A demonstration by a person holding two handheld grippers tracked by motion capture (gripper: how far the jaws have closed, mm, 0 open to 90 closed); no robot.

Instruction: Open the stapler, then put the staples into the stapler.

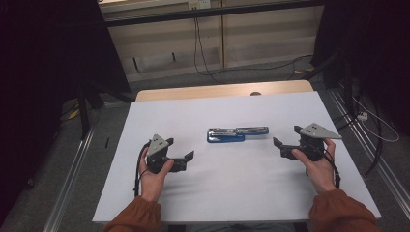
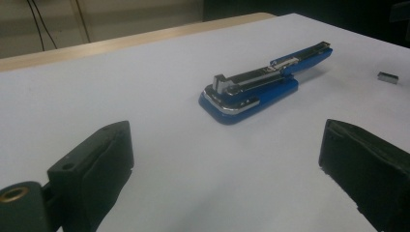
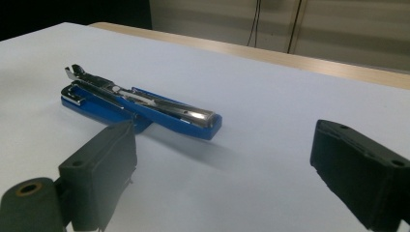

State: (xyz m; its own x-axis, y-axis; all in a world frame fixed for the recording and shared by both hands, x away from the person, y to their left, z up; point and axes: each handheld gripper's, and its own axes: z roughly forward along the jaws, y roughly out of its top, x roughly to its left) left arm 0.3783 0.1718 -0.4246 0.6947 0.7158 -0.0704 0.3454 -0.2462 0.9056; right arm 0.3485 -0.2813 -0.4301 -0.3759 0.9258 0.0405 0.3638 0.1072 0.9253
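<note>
orange sleeves enter the high view at bottom; each hand holds a gripper on the white table (image 1: 227, 193). left gripper (image 1: 183, 155) sits left of centre, jaws spread wide, grasping nothing. right gripper (image 1: 286, 143) sits at the right side, jaws likewise spread and empty. blue stapler (image 1: 237, 134) lies opened out flat between the two grippers, well apart from both, chrome magazine facing up. small strip of staples (image 2: 388, 77) rests on the table near the stapler's far end.
</note>
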